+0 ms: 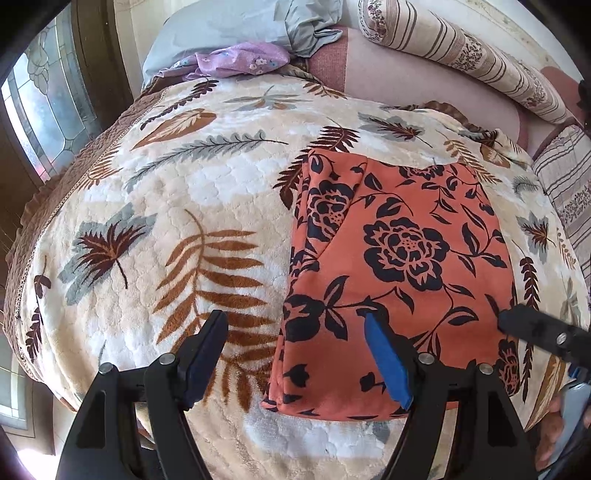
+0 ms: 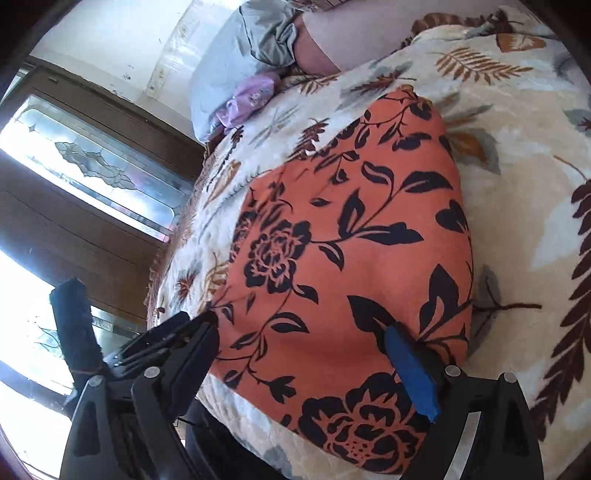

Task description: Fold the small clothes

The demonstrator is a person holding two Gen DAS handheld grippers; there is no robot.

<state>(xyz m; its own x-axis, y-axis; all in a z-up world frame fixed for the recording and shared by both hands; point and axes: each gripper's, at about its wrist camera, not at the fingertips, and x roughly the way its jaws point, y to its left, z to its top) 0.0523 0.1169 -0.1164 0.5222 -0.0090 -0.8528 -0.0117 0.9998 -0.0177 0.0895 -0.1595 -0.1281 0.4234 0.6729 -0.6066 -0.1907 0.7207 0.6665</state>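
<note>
An orange garment with a black flower print (image 1: 399, 266) lies folded flat in a rectangle on the leaf-patterned blanket (image 1: 177, 192). My left gripper (image 1: 293, 317) hovers open over the garment's near left edge, blue-padded finger above the cloth, the other above the blanket. My right gripper (image 2: 301, 325) stands wide open over the garment (image 2: 343, 236) at its near edge, pads not pressing on it. In the left wrist view one black finger (image 1: 524, 325) of the right gripper reaches in over the garment's right edge. The right wrist view shows a padded finger (image 2: 72, 321) of the left gripper at the left.
A grey-blue pillow (image 1: 236, 29) and a crumpled lilac floral cloth (image 1: 240, 59) lie at the bed's far end. A striped bolster (image 1: 461, 51) lies at the far right. A leaded-glass window (image 2: 99, 162) stands beyond the bed's left edge. A person's hand (image 1: 554, 424) shows at the lower right.
</note>
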